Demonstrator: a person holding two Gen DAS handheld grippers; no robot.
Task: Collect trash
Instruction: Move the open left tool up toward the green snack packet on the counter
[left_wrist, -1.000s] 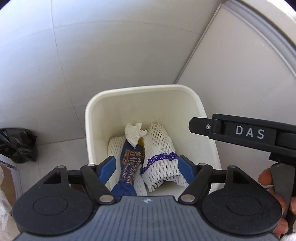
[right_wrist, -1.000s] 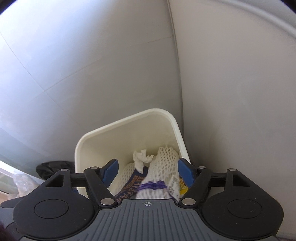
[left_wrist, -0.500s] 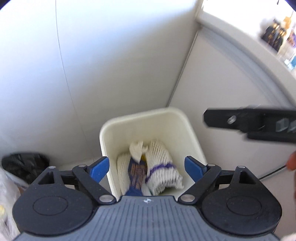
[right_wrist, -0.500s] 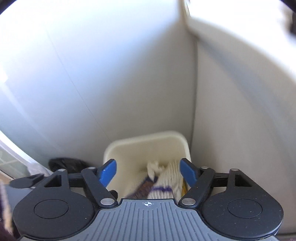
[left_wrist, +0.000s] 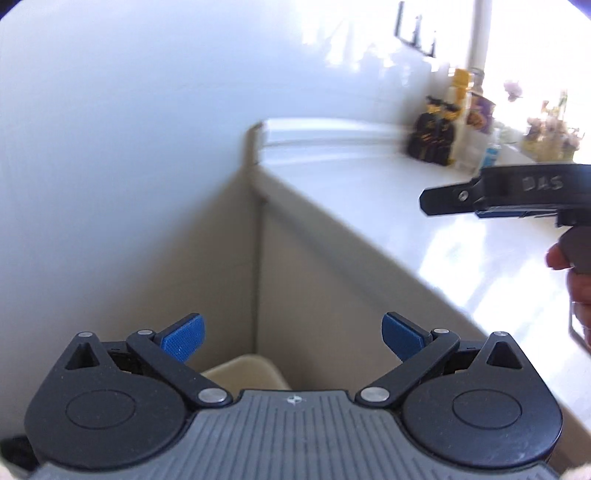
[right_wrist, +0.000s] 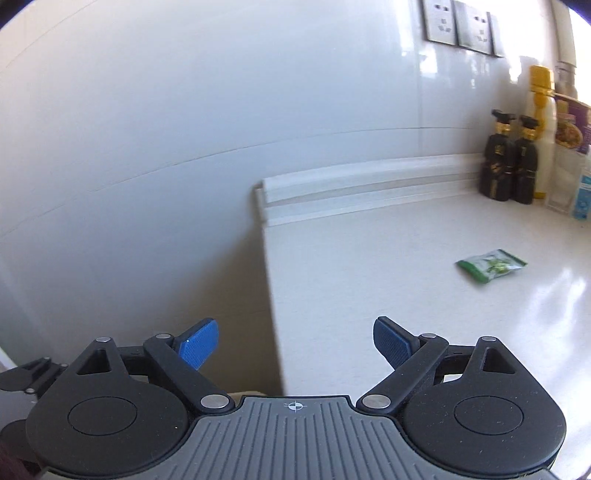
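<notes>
A green wrapper (right_wrist: 491, 270) lies flat on the white counter (right_wrist: 388, 266) at the right of the right wrist view. Its long axis runs from lower left to upper right in the frame, and it sits well apart from the counter's left edge, with bare surface all around it. Dark bottles (right_wrist: 511, 173) and other containers crowd the back corner at the upper right, beyond the wrapper.

The right gripper (right_wrist: 295, 341) hangs near the counter's left edge, jaws spread wide and holding nothing. The left gripper (left_wrist: 291, 334) is likewise wide apart and empty, with the rim of the cream bin (left_wrist: 245, 371) just showing below it, in the gap between wall and cabinet side.
</notes>
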